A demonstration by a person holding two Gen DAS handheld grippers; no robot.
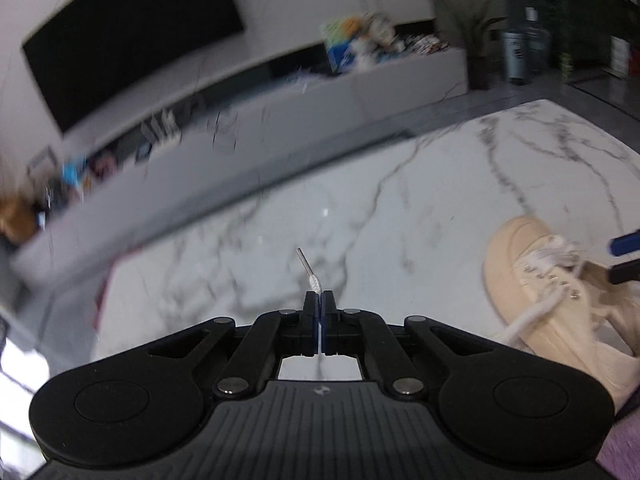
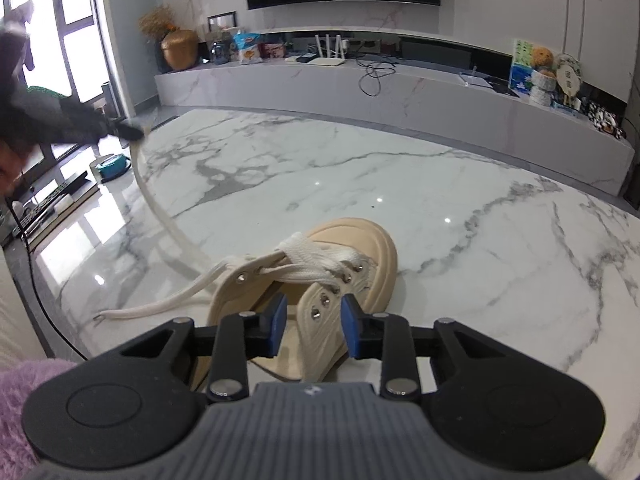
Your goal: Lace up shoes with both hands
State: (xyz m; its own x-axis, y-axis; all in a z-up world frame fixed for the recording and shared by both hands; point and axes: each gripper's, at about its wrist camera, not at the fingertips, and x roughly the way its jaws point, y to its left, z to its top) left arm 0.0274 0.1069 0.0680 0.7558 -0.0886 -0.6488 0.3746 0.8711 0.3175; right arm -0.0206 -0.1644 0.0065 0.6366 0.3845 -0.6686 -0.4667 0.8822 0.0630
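Left gripper point(image 1: 319, 300) fingers pinch lace tip point(image 1: 310, 274); right gripper point(image 2: 313, 322) fingers spread, straddling shoe point(image 2: 352, 240) flap.

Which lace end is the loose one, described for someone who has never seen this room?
Start at the white marble table and find the beige shoe. The loose lace end lies flat on the marble left of the shoe, touched by nothing, whereas the other lace end is pinched in the left tool.

Shoe point(image 2: 320, 300) on the marble table point(image 2: 480, 260), toe pointed away, just in front of the right gripper point(image 2: 313, 326). Eyelet flap between the spread fingers. One lace end point(image 2: 160, 310) loose on the table, left of the shoe. Other lace end point(image 1: 310, 272) pinched in the left gripper point(image 1: 319, 300), up and left, well apart from the shoe.
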